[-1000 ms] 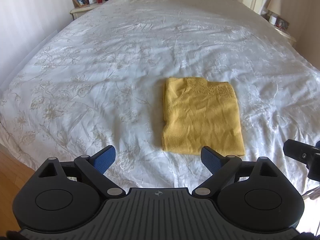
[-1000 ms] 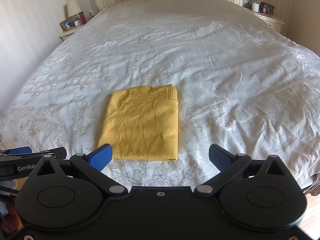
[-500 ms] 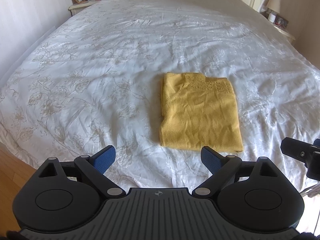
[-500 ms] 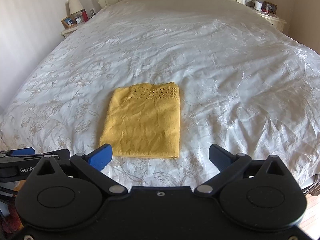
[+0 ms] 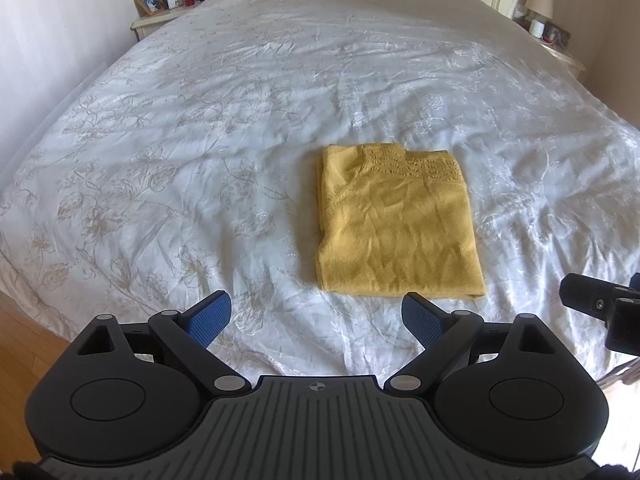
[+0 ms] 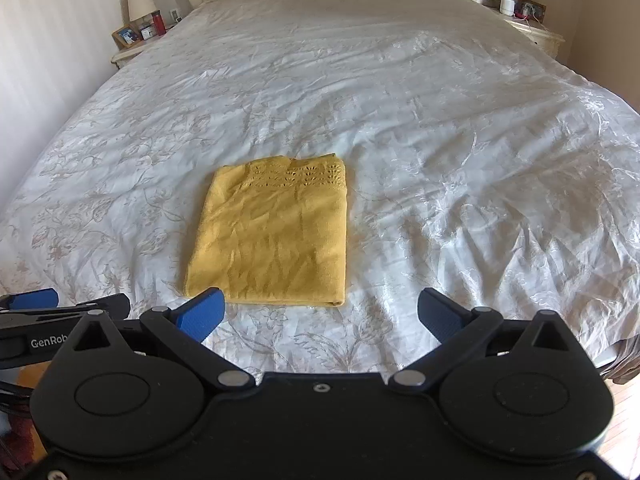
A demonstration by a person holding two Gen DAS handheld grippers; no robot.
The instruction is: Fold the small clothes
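Closer now: crinkled yellow knit garment [image 5: 394, 232], folded rectangular.

A folded yellow garment [image 5: 396, 226] is laid flat on the white floral bedspread [image 5: 192, 128], toward four o'clock of centre. The left gripper [image 5: 316, 314] is held wide apart and empty at six o'clock, short of the garment's near edge.

- Bright daylight, sheen and glare on white bedspread [image 5: 240, 140], strongest far right.
- Soft shadows in wrinkles.
- Sharp focus; fisheye bends edges, dark corners.
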